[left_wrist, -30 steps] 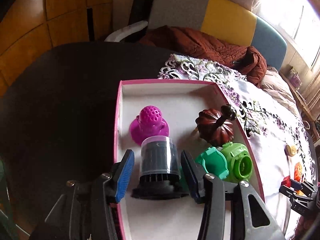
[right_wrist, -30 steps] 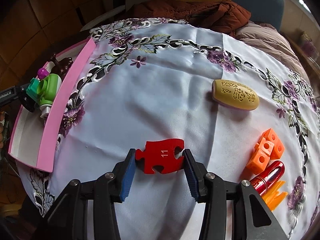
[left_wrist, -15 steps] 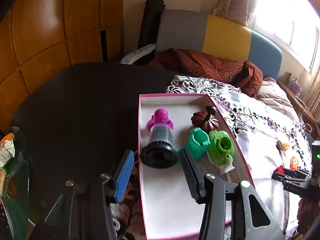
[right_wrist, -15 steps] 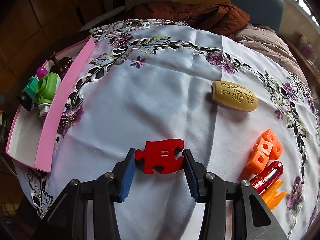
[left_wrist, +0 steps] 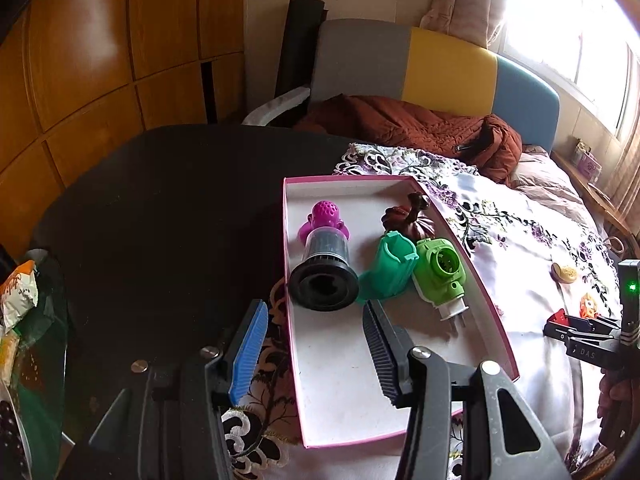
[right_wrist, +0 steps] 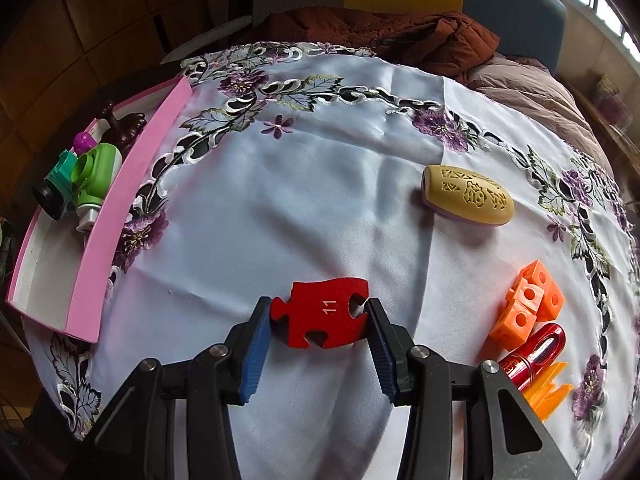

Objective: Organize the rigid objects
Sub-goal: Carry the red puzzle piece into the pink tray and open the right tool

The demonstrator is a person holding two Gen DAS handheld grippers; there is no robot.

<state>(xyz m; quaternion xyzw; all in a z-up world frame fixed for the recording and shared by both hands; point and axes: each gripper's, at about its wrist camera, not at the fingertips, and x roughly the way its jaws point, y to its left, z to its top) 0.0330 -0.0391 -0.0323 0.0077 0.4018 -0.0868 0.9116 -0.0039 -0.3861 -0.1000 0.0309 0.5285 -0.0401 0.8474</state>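
The left gripper (left_wrist: 316,344) hangs with its jaws released and nothing between them, at the 6 o'clock end of a pink-rimmed box (left_wrist: 490,312) on the worktop (left_wrist: 160,208). Inside the box, a black-based cylinder (left_wrist: 325,268) lies on its side against a magenta perforated toy (left_wrist: 325,213) at its 12 o'clock; a teal plastic piece (left_wrist: 390,270) lies at the cylinder's 3 o'clock, touching a green plug-in device (left_wrist: 440,276), and a dark brown pumpkin (left_wrist: 404,220) sits at the teal piece's 12 o'clock. On the embroidered white cloth (right_wrist: 300,208), the right gripper (right_wrist: 318,328) has its jaws clenched on a red puzzle piece (right_wrist: 320,312) marked 11, one pad against each side edge. Whether the piece is lifted off the cloth cannot be told. A tan carved oval (right_wrist: 468,196) lies on the cloth at the piece's 2 o'clock, well apart. At its 3 o'clock are orange linked cubes (right_wrist: 528,304), with a red glossy tube (right_wrist: 536,352) and an orange clip (right_wrist: 548,396) just below them. From the right wrist, the box (right_wrist: 120,208) sits at 9 o'clock on the cloth's edge.
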